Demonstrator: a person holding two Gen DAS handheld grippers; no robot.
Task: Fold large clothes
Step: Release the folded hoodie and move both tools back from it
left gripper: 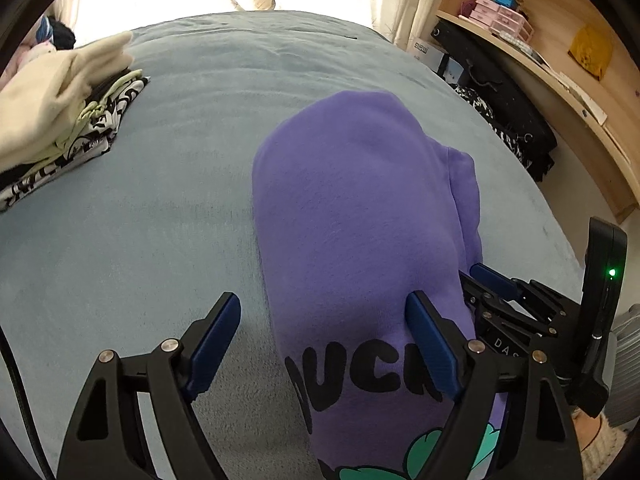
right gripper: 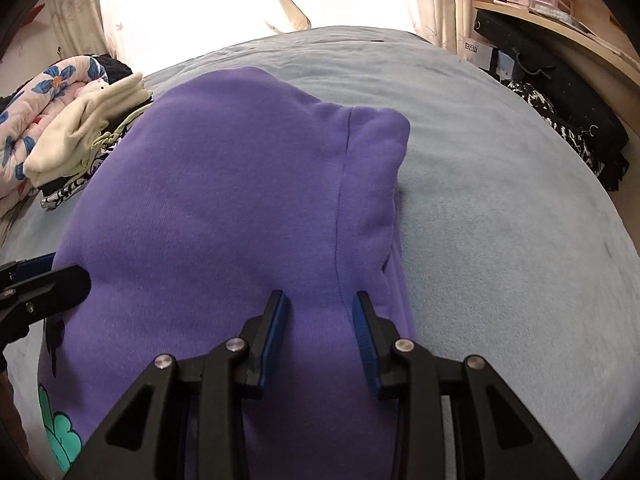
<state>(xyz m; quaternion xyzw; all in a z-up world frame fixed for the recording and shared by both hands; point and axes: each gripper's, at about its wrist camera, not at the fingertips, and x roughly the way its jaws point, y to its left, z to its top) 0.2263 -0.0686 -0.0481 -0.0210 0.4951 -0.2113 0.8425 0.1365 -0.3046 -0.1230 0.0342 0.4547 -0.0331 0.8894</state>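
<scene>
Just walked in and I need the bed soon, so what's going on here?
A person with two handheld tongs is folding a purple fleece sweatshirt with black lettering on the grey-blue bedcover. The left tongs stand wide open over its left edge. The right tongs are partly closed around a fold near its right seam; a firm pinch isn't clear. A pile of folded clothes sits at the far left.

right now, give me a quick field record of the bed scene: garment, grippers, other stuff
garment: purple sweatshirt, partly folded, black lettering and a teal print near its close end
surface: grey-blue bed cover
left gripper: open wide, straddling the sweatshirt's left edge
right gripper: jaws partly closed over the sweatshirt's right side by the seam; not clearly pinching it
side pile: folded clothes, cream one on top, at the bed's far left
right of bed: wooden shelf with pink boxes
</scene>
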